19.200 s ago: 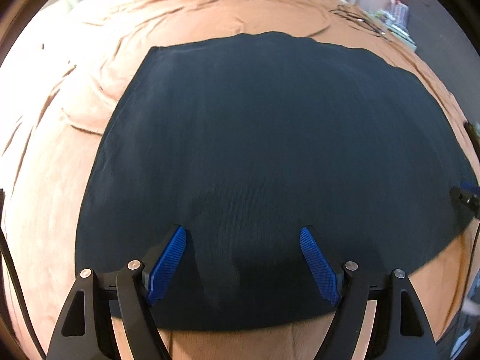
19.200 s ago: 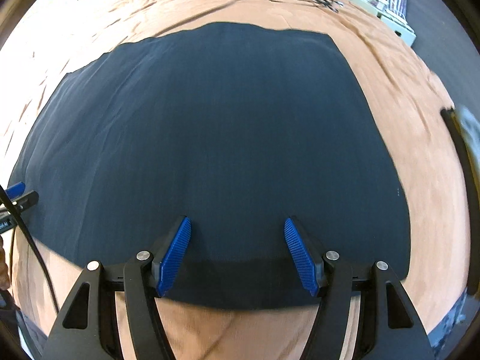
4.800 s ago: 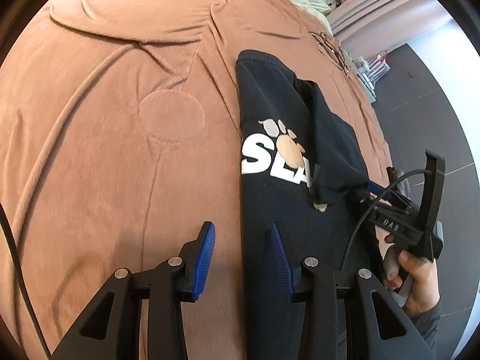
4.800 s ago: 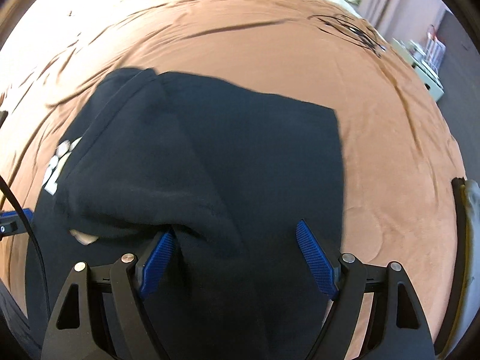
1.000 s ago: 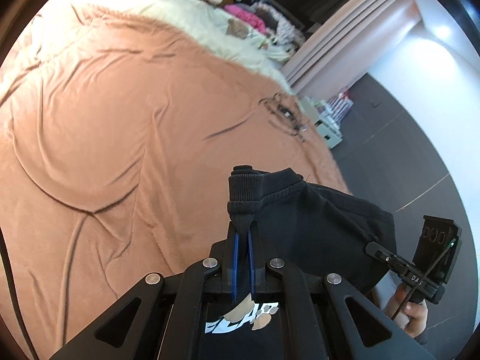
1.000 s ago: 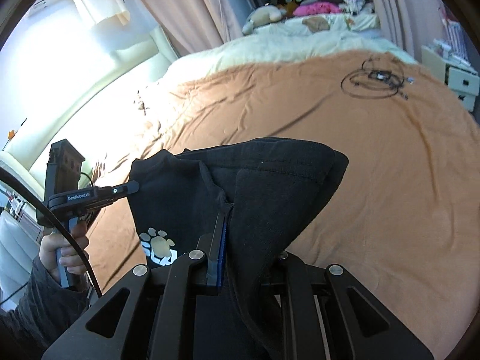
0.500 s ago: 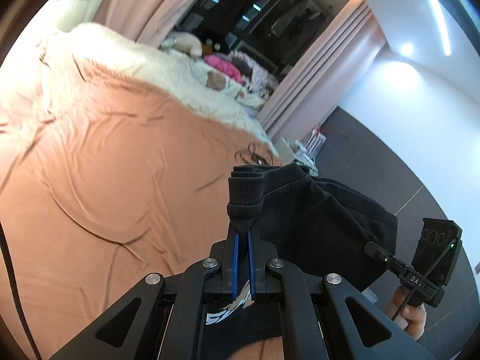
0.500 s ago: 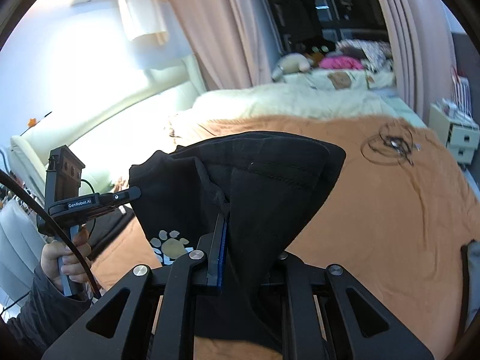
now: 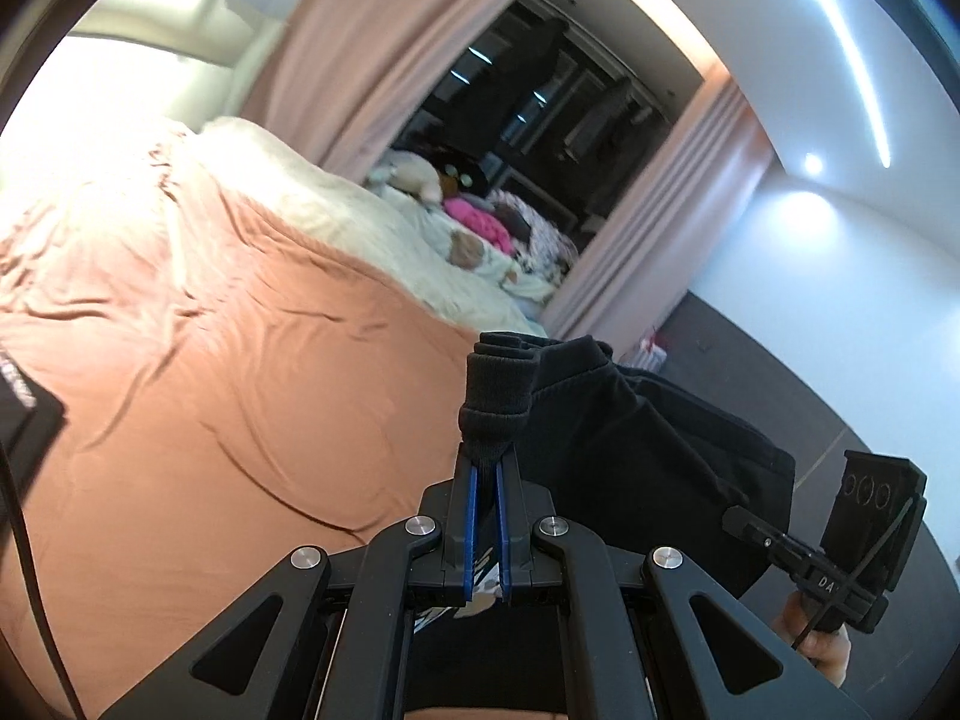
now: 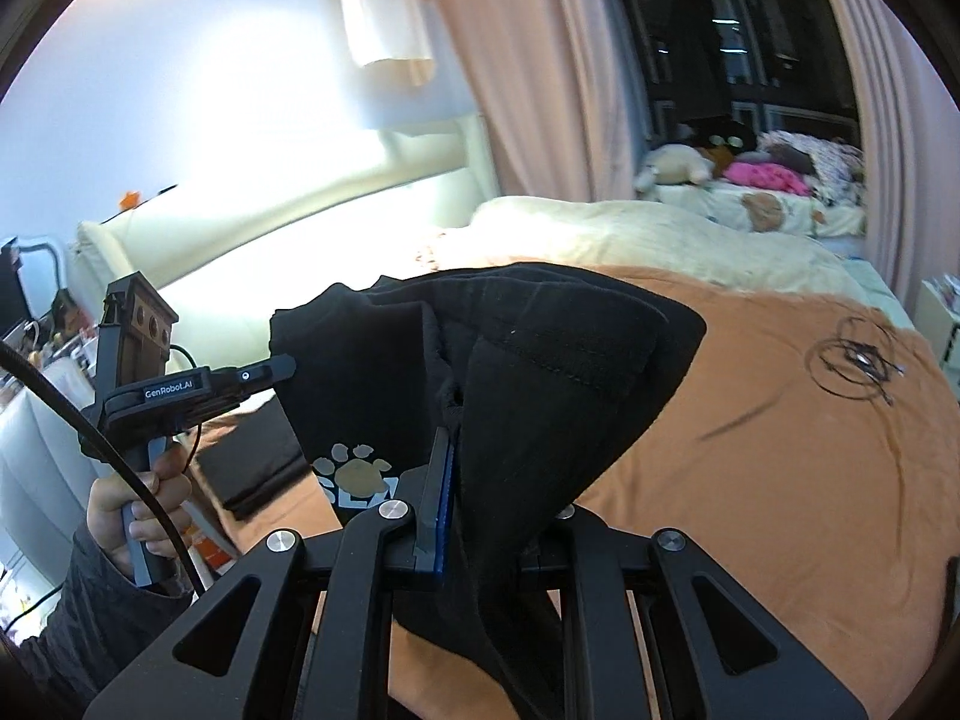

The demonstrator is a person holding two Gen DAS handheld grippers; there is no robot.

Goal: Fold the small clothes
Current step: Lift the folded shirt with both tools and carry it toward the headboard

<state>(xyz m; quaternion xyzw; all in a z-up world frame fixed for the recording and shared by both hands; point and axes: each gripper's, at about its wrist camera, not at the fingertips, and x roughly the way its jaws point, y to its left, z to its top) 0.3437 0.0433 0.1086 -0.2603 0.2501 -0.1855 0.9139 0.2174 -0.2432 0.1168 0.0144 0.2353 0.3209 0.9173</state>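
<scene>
A black sweatshirt [image 9: 630, 450] with a paw print and white letters [image 10: 357, 474] hangs in the air above the brown bedspread [image 9: 210, 390]. My left gripper [image 9: 486, 480] is shut on its ribbed edge [image 9: 495, 402]. My right gripper [image 10: 456, 456] is shut on a thick fold of the same sweatshirt [image 10: 540, 372], which drapes over its right finger. In the right wrist view the left gripper [image 10: 282, 367] pinches the far corner, held by a hand [image 10: 138, 498]. The right gripper [image 9: 738, 521] shows at the left wrist view's right edge.
A coiled black cable [image 10: 852, 366] lies on the bedspread at right. A cream blanket [image 10: 660, 234] and soft toys [image 10: 678, 165] lie at the far end before pink curtains [image 10: 510, 72]. A pale sofa [image 10: 270, 240] and a dark folded cloth [image 10: 252, 462] are at left.
Both grippers have lifted the sweatshirt higher off the bed. The views have tilted up from the bedspread to the curtains, window and walls. Both grips are unchanged.
</scene>
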